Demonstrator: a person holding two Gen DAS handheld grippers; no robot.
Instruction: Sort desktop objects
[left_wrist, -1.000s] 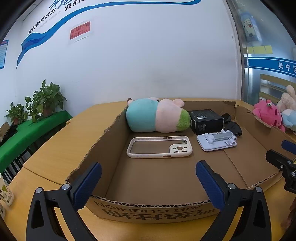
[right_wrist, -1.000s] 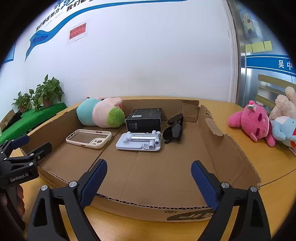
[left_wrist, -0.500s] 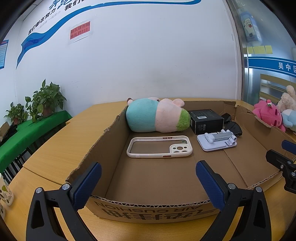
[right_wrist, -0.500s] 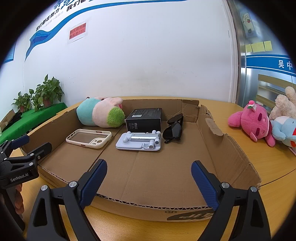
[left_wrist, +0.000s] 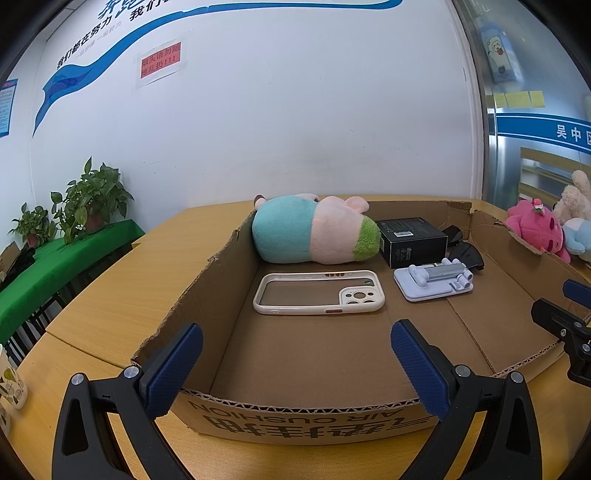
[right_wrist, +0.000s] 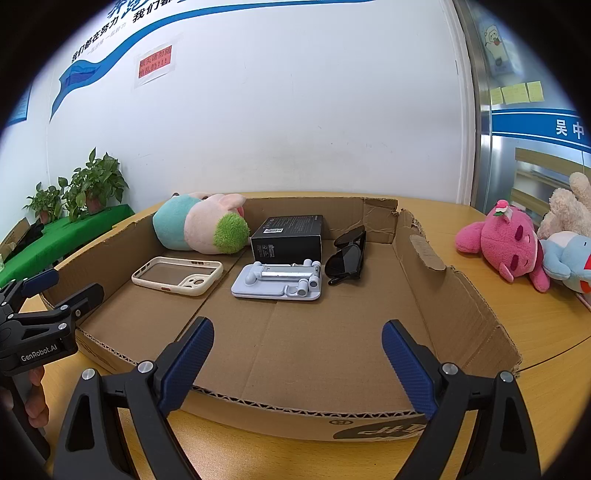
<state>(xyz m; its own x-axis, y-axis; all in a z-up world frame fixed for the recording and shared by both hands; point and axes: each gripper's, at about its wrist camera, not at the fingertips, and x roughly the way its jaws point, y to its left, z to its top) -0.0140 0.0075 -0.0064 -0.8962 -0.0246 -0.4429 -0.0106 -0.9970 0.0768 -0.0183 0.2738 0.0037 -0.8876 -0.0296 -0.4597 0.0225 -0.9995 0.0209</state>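
Observation:
A shallow cardboard box (left_wrist: 207, 280) (right_wrist: 454, 295) lies on the wooden table. Inside it, at the back, rest a pastel plush toy (left_wrist: 314, 234) (right_wrist: 199, 229), a black carton (left_wrist: 412, 242) (right_wrist: 288, 238) and black sunglasses (right_wrist: 349, 256) (left_wrist: 463, 251). In front of them lie a cream phone case (left_wrist: 319, 293) (right_wrist: 177, 275) and a white folding phone stand (left_wrist: 434, 278) (right_wrist: 277, 282). My left gripper (left_wrist: 297, 363) hovers open over the box's near edge, nothing between its fingers. My right gripper (right_wrist: 297, 360) is likewise open and empty over the near edge, further right.
Pink, beige and blue plush toys (right_wrist: 517, 247) (left_wrist: 543, 229) sit on the table right of the box. Potted plants (left_wrist: 88, 203) stand on a green-covered bench at left. A patterned cup (left_wrist: 11, 384) is at the table's left edge. A white wall rises behind.

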